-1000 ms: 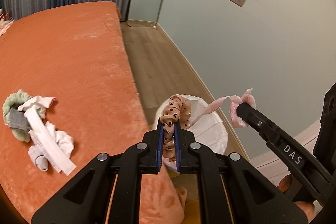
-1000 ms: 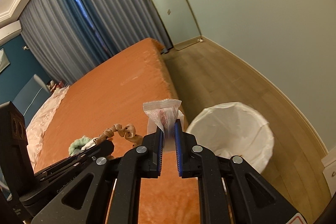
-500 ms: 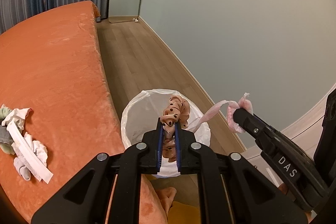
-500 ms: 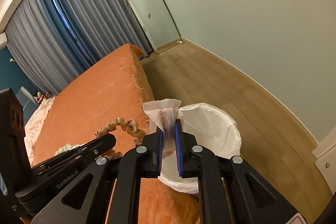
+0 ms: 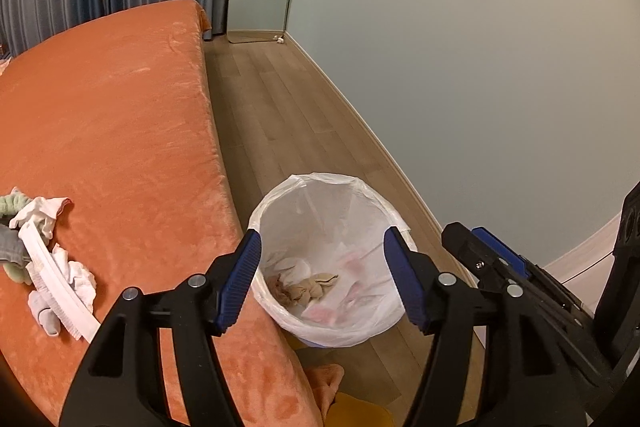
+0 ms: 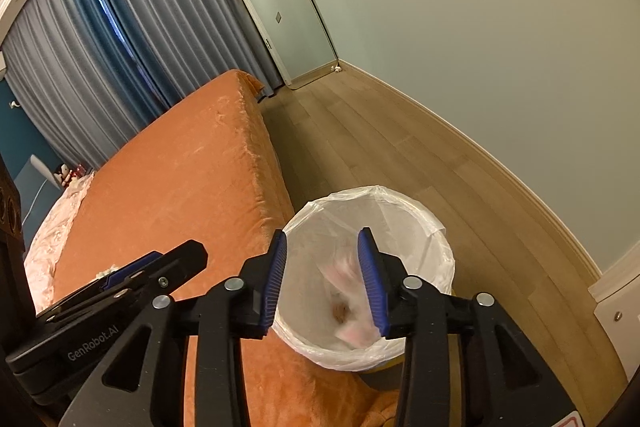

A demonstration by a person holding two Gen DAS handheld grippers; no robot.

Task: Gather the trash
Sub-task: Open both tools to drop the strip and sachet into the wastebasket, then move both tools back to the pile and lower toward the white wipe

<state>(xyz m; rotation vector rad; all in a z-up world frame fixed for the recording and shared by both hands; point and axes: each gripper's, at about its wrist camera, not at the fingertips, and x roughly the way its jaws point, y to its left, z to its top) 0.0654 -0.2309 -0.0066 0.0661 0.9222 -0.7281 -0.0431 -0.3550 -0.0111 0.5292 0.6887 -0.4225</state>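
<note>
Both our left gripper (image 5: pixel 322 267) and right gripper (image 6: pixel 322 275) have just released above the lined bin (image 5: pixel 280 203); the brown scrunchie (image 5: pixel 304 289) lies inside.

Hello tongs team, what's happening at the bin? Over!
Left tongs and right tongs just opened, both empty. Tan spotted scrunchie down in white-lined round bin; pink wrapper dropping in. Nothing blocking.
</note>
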